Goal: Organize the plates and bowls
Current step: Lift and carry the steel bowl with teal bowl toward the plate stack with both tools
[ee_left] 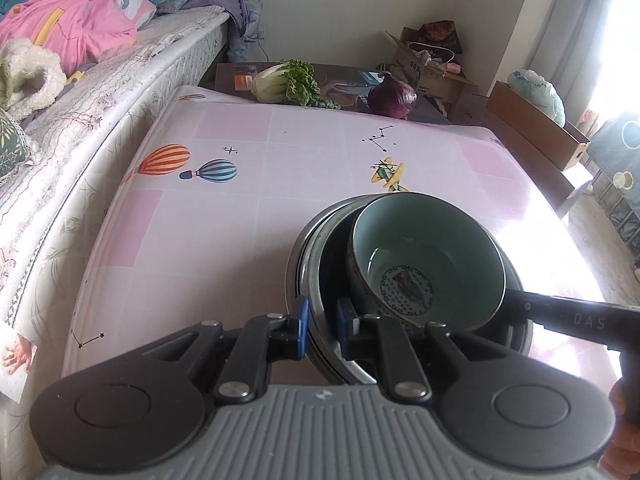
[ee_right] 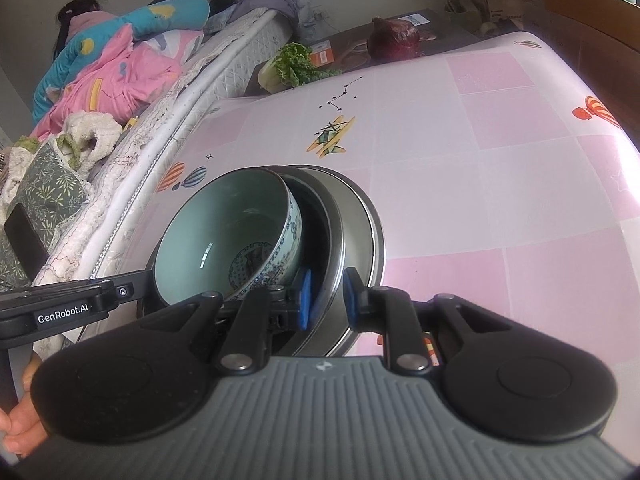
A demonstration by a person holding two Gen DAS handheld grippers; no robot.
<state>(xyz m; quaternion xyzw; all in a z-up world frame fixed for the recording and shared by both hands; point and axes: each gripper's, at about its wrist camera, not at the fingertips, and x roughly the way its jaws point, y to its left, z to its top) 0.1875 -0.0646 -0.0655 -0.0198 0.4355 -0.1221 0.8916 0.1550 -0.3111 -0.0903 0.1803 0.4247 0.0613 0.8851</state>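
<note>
Between the blue pads of the left hand-held gripper (ee_left: pixel 323 330) sits the rim of a shiny metal plate stack (ee_left: pixel 306 248). Just beyond it, the bowl (ee_left: pixel 424 260) looks like glossy glazed ceramic. The surface (ee_left: pixel 224 216) ahead wears a smooth, sheeny printed cloth.

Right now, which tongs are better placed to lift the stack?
Probably neither alone: left tongs and right tongs each straddle the metal plates' rim on opposite sides, with the celadon bowl tilted inside, so lift together.
</note>
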